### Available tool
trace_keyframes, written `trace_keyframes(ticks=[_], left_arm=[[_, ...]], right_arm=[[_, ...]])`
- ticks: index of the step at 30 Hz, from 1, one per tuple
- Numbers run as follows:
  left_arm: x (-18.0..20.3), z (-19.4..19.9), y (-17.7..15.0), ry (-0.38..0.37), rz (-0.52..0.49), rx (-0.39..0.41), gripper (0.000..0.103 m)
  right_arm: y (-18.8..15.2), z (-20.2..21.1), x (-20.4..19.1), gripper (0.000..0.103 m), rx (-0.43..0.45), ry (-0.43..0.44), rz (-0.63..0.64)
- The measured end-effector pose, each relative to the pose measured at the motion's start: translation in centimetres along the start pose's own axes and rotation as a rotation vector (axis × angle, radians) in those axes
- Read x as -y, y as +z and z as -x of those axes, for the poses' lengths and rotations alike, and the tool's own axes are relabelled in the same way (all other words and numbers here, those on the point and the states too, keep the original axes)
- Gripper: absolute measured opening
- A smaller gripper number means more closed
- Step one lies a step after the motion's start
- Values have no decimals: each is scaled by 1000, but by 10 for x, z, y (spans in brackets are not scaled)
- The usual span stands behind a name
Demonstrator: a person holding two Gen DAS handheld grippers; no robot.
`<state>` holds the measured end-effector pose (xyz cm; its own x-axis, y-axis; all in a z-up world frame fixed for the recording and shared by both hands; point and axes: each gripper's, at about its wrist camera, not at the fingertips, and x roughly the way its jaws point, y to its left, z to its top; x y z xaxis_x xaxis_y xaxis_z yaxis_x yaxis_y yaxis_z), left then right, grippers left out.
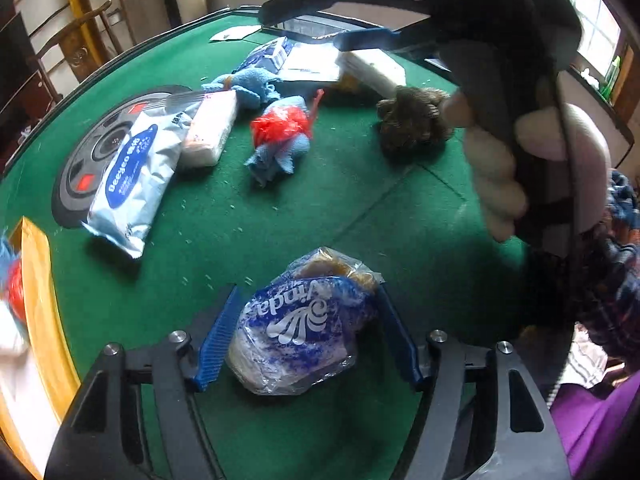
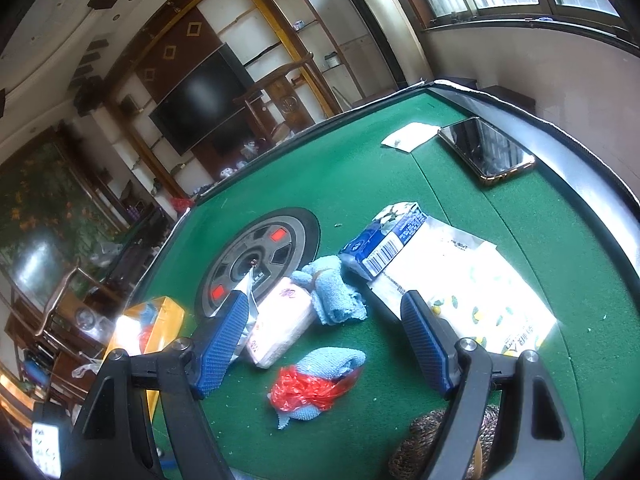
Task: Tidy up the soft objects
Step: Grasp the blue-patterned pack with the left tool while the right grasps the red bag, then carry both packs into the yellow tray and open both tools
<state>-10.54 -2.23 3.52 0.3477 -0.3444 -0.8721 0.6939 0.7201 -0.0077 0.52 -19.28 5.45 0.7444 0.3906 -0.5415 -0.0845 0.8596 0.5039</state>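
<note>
1. Two views, and only my left wrist view shows the Vinda tissue pack (image 1: 298,326): it sits between the blue fingers (image 1: 214,338) of my left gripper (image 1: 308,292), above the green table (image 1: 280,208). The fingers flank the plastic wrapper closely, but I cannot tell whether they press on it.
2. The same view alone shows my hand (image 1: 520,152) wrapped around the right gripper's handle, and the long white-and-blue Deeyeo pack (image 1: 128,184) lying partly on the round grey disc (image 1: 96,152) set in the felt.
3. Only my right wrist view shows a phone (image 2: 486,150) and a small white paper (image 2: 410,136) near the far table edge, and a flat white pack with lemon print (image 2: 468,300) beside a blue tissue box (image 2: 384,240).
4. My right gripper (image 2: 328,308) hangs with its jaws apart and nothing between them, above the cluster of soft things.
5. Both views share the blue cloth with red plastic (image 2: 316,380), the pink tissue pack (image 2: 280,320), the other blue cloth (image 2: 332,292) and the brown furry item (image 1: 416,124).
6. An orange-yellow box (image 2: 160,328) at the table's edge holds blue and red material; my left view catches only its rim.
</note>
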Motion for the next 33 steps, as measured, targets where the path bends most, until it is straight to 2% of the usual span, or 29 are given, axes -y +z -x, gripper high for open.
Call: trace_keyframes(ticks=[5,6,7,10,14,17,19,21,25,26,28,29,30,33], left_arm=[[17,-11,-9,16,38,38,69],[19,-11,-9,27,51,58,60],[19,-10,-8,27,70,67,43],[10,0,-11,-22,148,96,43],[-11,29,-31,-35,254,171,43],[-32,62,-51,-43,353,253,43],[-43,84,-65,-27,406,302,43],[-58,105,-83,5,465,336,43],[-95,126,-112,87,566,349,43],[-106,130,-120,103,596,343,43],[-128,133,-139,113,663,334,43],[-134,135,-147,118,686,332,43],[-142,137,-153,131,710,326,43],[-169,139,-169,175,772,290,44]], right_arm=[[1,-2,0,74,-8,7,3],[0,-2,1,74,-11,12,1],[1,-1,1,74,-11,22,-1],[-1,-2,-2,74,-23,65,12],[-8,-14,-18,74,-94,113,86],[-17,-25,-32,74,-138,66,159],[-20,-29,-35,74,-135,-15,184],[-23,-31,-31,74,-136,-100,164],[-31,-38,-29,74,-201,-128,105],[-32,-41,-33,72,-209,-156,123],[-34,-46,-36,56,-223,-171,120],[-35,-50,-38,37,-239,-185,126],[-36,-54,-39,32,-258,-188,130],[-40,-51,-48,31,-260,-214,182]])
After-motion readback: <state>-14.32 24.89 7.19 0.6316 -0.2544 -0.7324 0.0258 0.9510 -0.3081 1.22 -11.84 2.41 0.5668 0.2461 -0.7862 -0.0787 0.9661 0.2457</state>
